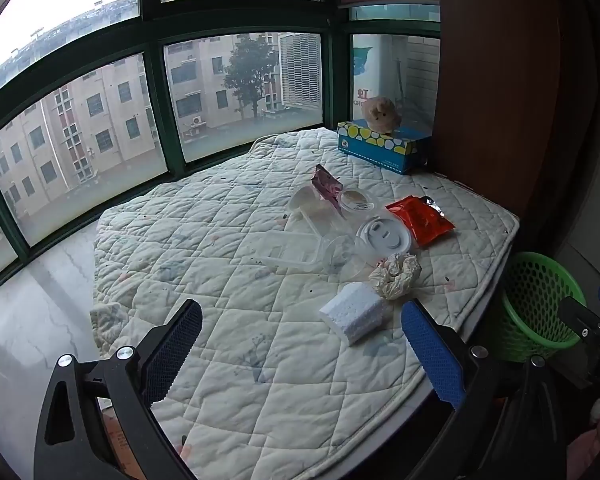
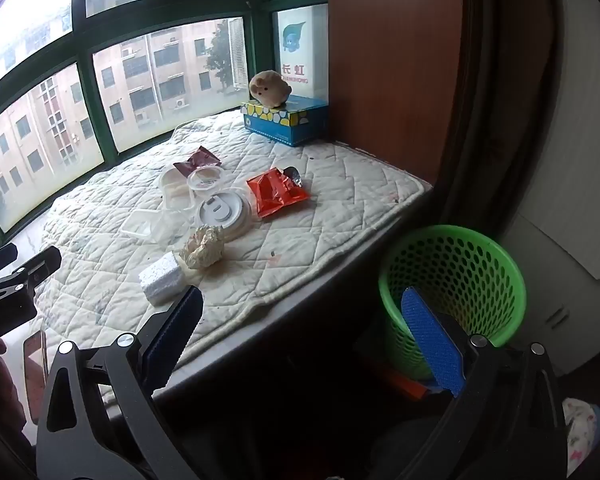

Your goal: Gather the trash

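A quilted white mattress pad [image 1: 228, 264], stitched in diamonds and faintly printed, covers the window ledge; the trash lies in a loose cluster toward its right edge, well short of the window-side edge; nearest the front edge sits a rough, granular white foam block [image 1: 354, 314], and just beside it a crumpled, creased cream paper wad [image 1: 394, 276]; behind these lie a flat round white plastic lid [image 1: 384, 238], a clear rectangular plastic tray [image 1: 290, 250], a small round tub [image 1: 356, 200], a glossy dark-pink wrapper [image 1: 327, 186] and a shiny orange foil packet [image 1: 420, 218] torn open at its silver end; at the far right corner stands a blue cardboard tissue box [image 1: 382, 144] with a fuzzy plush toy [image 1: 381, 111] on top; a green perforated plastic basket [image 2: 454, 292], round and tapering, stands below the ledge's right front edge; the left gripper [image 1: 300, 356] is spread wide over the pad's front edge, holding nothing; the right gripper [image 2: 306, 344], with ribbed blue pads, is likewise wide apart and empty.
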`<state>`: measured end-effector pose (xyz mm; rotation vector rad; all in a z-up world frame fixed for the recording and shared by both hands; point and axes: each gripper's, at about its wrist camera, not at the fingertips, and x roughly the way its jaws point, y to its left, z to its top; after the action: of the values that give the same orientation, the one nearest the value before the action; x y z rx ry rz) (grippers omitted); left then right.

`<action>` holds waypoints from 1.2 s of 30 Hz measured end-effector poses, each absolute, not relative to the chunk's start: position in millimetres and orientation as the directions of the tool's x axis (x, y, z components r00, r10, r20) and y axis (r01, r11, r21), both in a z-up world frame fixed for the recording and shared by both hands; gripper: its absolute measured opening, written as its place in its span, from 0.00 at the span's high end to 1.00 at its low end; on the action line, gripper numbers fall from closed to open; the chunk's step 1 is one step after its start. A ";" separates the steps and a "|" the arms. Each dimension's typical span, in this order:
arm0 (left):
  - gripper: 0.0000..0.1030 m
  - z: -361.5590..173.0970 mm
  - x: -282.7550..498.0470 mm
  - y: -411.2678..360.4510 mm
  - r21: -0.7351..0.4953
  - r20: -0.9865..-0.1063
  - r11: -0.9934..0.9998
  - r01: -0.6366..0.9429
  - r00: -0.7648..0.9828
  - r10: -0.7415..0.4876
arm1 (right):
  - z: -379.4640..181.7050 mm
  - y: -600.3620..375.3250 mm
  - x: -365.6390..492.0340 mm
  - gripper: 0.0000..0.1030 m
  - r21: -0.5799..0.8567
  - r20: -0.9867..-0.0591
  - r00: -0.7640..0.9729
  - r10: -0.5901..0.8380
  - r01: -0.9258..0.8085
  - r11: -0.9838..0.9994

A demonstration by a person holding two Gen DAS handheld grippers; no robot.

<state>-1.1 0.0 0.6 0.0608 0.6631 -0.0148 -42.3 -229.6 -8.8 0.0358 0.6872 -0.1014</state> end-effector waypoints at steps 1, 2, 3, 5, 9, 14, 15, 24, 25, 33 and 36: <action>0.06 0.6 -1.4 0.1 0.055 -0.615 0.998 0.028 0.788 0.011 | -8.8 -229.9 -42.1 0.04 0.000 -0.634 0.769 -0.082 0.106 0.994; 0.06 0.7 -2.0 0.1 0.058 -0.614 0.998 0.025 0.789 0.016 | -8.7 -230.1 -41.8 0.04 0.000 -0.634 0.769 -0.083 0.107 0.994; 0.06 0.8 -2.8 -0.1 0.060 -0.613 0.998 0.024 0.790 0.018 | -8.4 -230.4 -41.6 0.04 0.001 -0.633 0.770 -0.084 0.109 0.994; 0.06 3.1 -3.6 -6.4 0.065 -0.611 0.998 0.022 0.791 0.022 | -7.8 -230.9 -41.1 0.04 0.002 -0.631 0.771 -0.086 0.112 0.994; 0.06 4.7 -3.3 -4.9 0.056 -0.612 0.998 0.028 0.791 0.012 | -7.8 -233.2 -39.8 0.04 0.001 -0.629 0.773 -0.089 0.115 0.993; 0.06 5.8 -2.5 -4.4 0.056 -0.604 0.998 0.032 0.797 0.008 | -5.4 -234.8 -42.3 0.04 -0.001 -0.612 0.784 -0.100 0.125 0.992; 0.06 6.3 -2.8 -4.1 0.054 -0.600 0.998 0.032 0.800 0.007 | -5.0 -234.9 -42.6 0.04 -0.002 -0.610 0.786 -0.101 0.126 0.992; 0.06 8.5 -1.1 -6.3 0.060 -0.592 0.998 0.035 0.806 0.007 | -5.8 -233.9 -42.2 0.04 -0.006 -0.607 0.787 -0.106 0.128 0.992; 0.06 8.7 -0.7 -6.2 0.059 -0.592 0.998 0.036 0.806 0.006 | -5.7 -233.7 -42.2 0.04 -0.006 -0.608 0.787 -0.105 0.128 0.992; 0.06 7.5 0.2 -7.0 0.057 -0.594 0.998 0.036 0.805 0.005 | -6.9 -233.0 -41.4 0.04 -0.005 -0.608 0.787 -0.104 0.127 0.992; 0.06 5.9 1.5 -6.5 0.053 -0.596 0.998 0.036 0.803 0.003 | -7.3 -231.2 -41.5 0.04 -0.007 -0.608 0.787 -0.105 0.126 0.992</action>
<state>1.5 -6.5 5.9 0.0624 0.6389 -0.0178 -41.5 -231.2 -7.3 0.0341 0.6536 -0.1242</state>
